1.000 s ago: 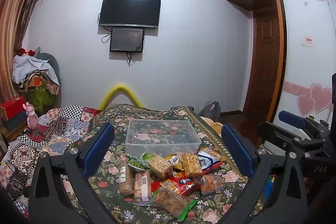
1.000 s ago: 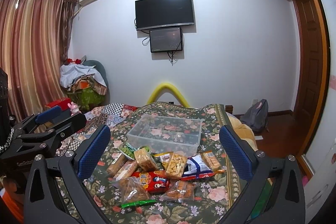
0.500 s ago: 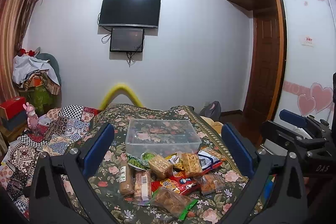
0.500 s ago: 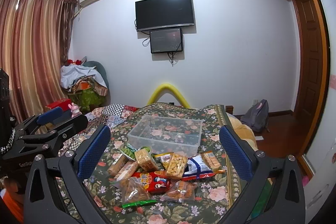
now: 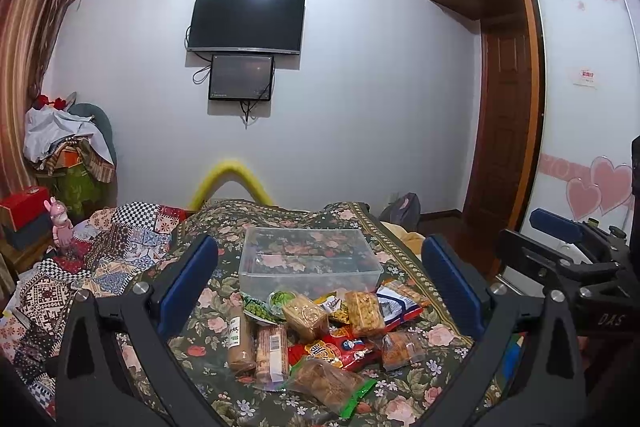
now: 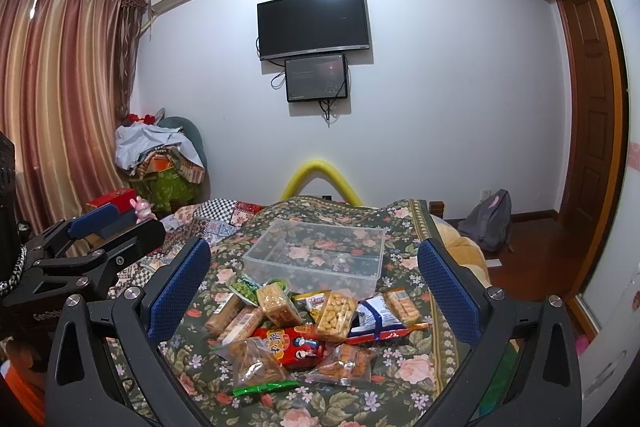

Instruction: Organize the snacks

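Note:
A clear plastic bin (image 5: 310, 261) (image 6: 316, 259) stands empty on the floral bedspread. Just in front of it lies a pile of snack packets: a red bag (image 5: 336, 347) (image 6: 290, 345), a clear bag with a green edge (image 5: 328, 383) (image 6: 256, 367), biscuit packs (image 5: 272, 349) (image 6: 274, 305), green peas (image 5: 260, 309). My left gripper (image 5: 320, 291) is open and empty, held above the near side of the pile. My right gripper (image 6: 314, 291) is open and empty, also above the pile. Each shows at the edge of the other's view.
A patchwork quilt (image 5: 100, 251) covers the bed's left side. A yellow foam arch (image 5: 230, 179) rises behind the bed. A pink toy (image 5: 60, 227) and a clothes pile (image 5: 68, 155) stand at left. A backpack (image 6: 488, 219) sits on the floor by the door.
Both grippers have stayed nearly still and open. The snacks and the bin have not moved.

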Available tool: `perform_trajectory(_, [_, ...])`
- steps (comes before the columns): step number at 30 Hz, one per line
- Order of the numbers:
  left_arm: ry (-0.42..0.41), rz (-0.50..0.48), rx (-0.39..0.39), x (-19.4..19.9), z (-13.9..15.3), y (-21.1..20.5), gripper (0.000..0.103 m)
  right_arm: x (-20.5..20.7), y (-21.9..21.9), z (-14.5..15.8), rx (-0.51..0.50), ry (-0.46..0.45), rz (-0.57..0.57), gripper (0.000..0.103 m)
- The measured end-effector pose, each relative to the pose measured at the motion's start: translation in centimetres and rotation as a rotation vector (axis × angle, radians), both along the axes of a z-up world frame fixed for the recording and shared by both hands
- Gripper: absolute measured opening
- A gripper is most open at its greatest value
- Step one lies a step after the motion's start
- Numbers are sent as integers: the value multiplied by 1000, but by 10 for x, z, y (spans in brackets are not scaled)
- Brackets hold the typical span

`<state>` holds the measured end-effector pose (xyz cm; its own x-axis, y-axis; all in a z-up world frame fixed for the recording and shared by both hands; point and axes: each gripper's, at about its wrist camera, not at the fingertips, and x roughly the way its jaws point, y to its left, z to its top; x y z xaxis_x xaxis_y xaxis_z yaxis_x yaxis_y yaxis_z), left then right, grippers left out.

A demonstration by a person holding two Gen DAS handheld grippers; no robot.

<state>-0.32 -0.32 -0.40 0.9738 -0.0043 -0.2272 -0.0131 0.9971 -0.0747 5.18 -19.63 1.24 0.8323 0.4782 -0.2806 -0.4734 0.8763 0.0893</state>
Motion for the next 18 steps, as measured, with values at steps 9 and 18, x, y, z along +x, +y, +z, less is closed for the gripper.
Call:
perform_trajectory(9, [27, -14, 5, 6, -8, 1, 103, 8, 0, -11, -13, 33, 2, 103])
perform_trajectory(18, [170, -10, 19, 34, -44, 5, 85, 32, -4, -47, -47, 146, -2, 96])
